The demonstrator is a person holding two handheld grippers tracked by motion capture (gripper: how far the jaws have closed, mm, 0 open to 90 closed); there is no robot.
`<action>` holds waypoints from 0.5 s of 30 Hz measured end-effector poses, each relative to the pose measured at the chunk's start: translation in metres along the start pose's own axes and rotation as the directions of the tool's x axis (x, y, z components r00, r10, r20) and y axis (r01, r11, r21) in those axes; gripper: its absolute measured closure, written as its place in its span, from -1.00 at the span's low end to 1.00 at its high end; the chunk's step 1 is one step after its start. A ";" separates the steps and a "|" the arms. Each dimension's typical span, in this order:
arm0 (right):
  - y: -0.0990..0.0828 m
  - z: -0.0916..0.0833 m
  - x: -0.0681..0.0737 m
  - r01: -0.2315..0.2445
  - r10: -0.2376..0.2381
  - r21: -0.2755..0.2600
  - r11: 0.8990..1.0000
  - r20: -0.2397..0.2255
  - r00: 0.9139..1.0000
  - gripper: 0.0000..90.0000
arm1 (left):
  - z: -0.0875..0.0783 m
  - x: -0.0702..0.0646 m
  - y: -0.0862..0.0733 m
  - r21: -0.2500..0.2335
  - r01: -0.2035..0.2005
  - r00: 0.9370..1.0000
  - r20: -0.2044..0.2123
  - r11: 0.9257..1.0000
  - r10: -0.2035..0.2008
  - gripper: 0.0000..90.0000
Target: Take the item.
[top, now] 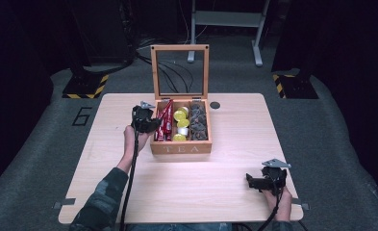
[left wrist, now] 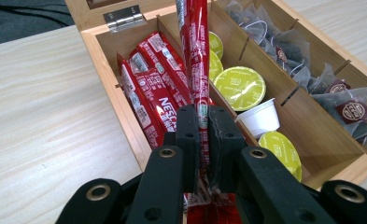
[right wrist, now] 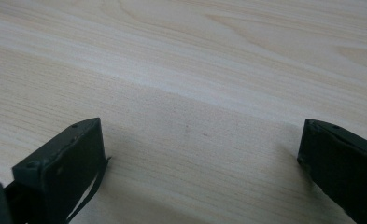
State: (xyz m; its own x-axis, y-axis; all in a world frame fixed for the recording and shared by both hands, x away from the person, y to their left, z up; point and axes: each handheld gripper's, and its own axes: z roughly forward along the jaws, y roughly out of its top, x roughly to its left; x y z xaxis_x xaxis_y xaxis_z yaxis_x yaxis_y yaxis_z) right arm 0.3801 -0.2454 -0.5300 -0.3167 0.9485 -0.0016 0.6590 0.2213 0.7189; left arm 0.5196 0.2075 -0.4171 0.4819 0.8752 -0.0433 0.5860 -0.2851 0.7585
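Left claw (left wrist: 203, 122): clamped on 1 red stick sachet (left wrist: 196, 60), lifted above the box's left compartment.
Tea box (top: 181, 148): wooden, lid upright, mid-surface.
Left compartment: red stick sachets (left wrist: 146, 84) lying packed together.
Middle compartment: yellow-green capsules (left wrist: 239, 85) and 1 white cup (left wrist: 260, 116).
Right compartment: tea bags (left wrist: 321, 60).
Right claw (right wrist: 200, 154): jaws apart, nothing between them, over bare surface (right wrist: 209, 70).

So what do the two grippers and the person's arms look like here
Both are black. The left gripper and right gripper each carry a grey three-cornered plate on top and trail a black cable toward the person. Up close, the left gripper's blocky jaws have round metal-ringed pivot holes. The left sleeve is dark camouflage.
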 end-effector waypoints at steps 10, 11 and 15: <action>0.000 0.000 0.000 0.000 0.000 0.000 1.000 0.000 1.000 -1.00 | -0.013 -0.003 0.001 -0.026 -0.017 1.000 0.001 1.000 0.017 0.85; 0.000 0.000 0.000 0.000 0.000 0.000 1.000 0.000 1.000 -1.00 | -0.014 -0.004 0.001 -0.027 -0.018 1.000 0.003 0.999 0.018 0.85; 0.000 0.000 0.000 0.000 0.000 0.000 1.000 0.000 1.000 -1.00 | -0.018 -0.006 0.000 -0.033 -0.028 1.000 0.002 0.999 0.028 0.85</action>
State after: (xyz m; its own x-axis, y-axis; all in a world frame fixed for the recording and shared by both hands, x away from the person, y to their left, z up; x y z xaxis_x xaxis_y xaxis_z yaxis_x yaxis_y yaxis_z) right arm 0.3801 -0.2454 -0.5300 -0.3168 0.9485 -0.0016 0.6588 0.2212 0.7190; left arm 0.5052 0.2096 -0.4057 0.4991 0.8662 -0.0233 0.5503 -0.2961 0.7807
